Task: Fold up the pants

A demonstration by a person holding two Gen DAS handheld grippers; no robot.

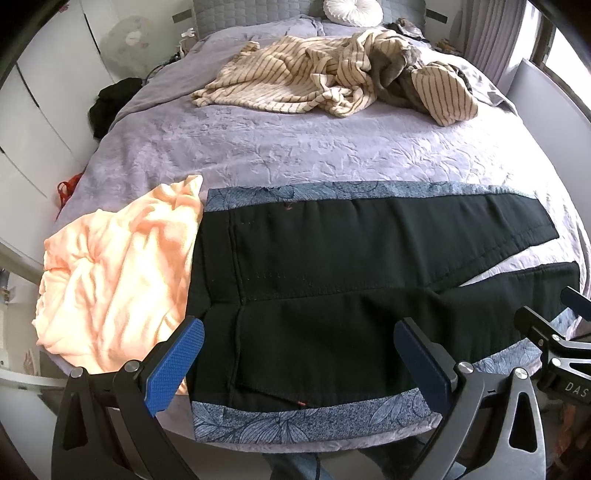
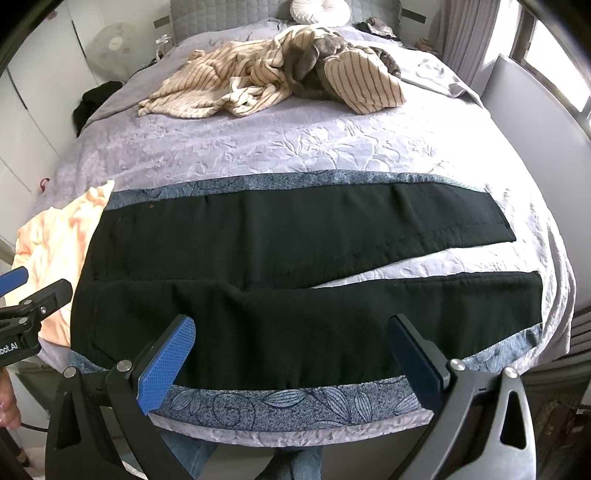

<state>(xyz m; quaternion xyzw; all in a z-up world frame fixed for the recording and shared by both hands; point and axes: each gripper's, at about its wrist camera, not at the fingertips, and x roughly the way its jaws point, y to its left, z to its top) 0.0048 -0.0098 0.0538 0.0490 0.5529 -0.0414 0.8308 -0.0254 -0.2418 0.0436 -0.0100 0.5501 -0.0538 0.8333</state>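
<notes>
Black pants [image 1: 332, 280] lie flat on a blue patterned mat [image 1: 295, 424] on the bed, waistband to the left, both legs spread to the right with a gap between them. They also show in the right wrist view [image 2: 295, 258]. My left gripper [image 1: 299, 354] is open and empty, hovering over the near waist part of the pants. My right gripper [image 2: 291, 350] is open and empty, over the near leg. The right gripper's frame shows at the right edge of the left wrist view [image 1: 554, 343].
A peach garment [image 1: 118, 280] lies crumpled left of the pants. A pile of striped beige clothes [image 1: 332, 81] sits at the far side of the lilac bedspread [image 1: 295, 147]. A white round cushion [image 1: 352, 11] is at the headboard. White wardrobes stand left.
</notes>
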